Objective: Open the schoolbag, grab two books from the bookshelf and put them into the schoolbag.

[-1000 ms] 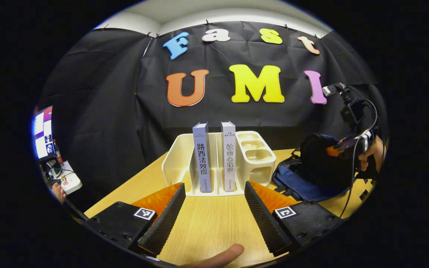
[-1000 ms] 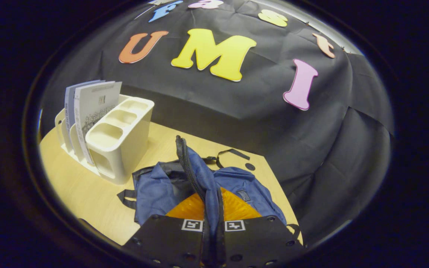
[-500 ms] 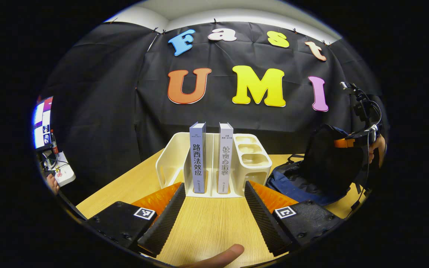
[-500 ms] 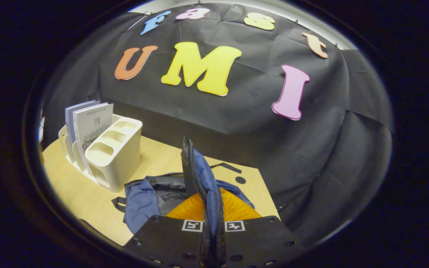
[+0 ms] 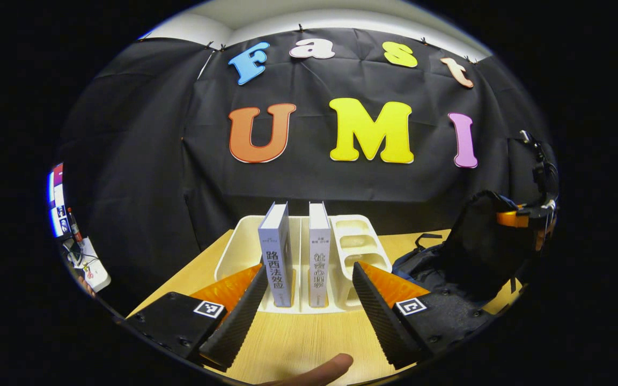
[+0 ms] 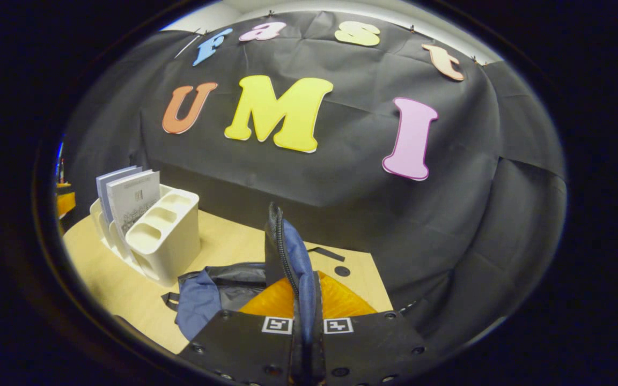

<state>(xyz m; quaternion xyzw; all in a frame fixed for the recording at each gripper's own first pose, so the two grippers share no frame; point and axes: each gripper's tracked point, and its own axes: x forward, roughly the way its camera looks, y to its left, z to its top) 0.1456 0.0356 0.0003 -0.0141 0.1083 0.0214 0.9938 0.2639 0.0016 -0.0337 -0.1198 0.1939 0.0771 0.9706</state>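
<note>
My left gripper [image 5: 306, 279] was wide open on either side of the two books [image 5: 295, 257] upright in the shelf [image 5: 360, 241]. My right gripper [image 6: 305, 343] was clamped on the flap of the bag [image 6: 287, 252], right of the shelf.

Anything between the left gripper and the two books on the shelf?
Nothing visible. The left gripper is open, and the two books stand upright in the bookshelf straight ahead of its fingers, over bare table.
</note>
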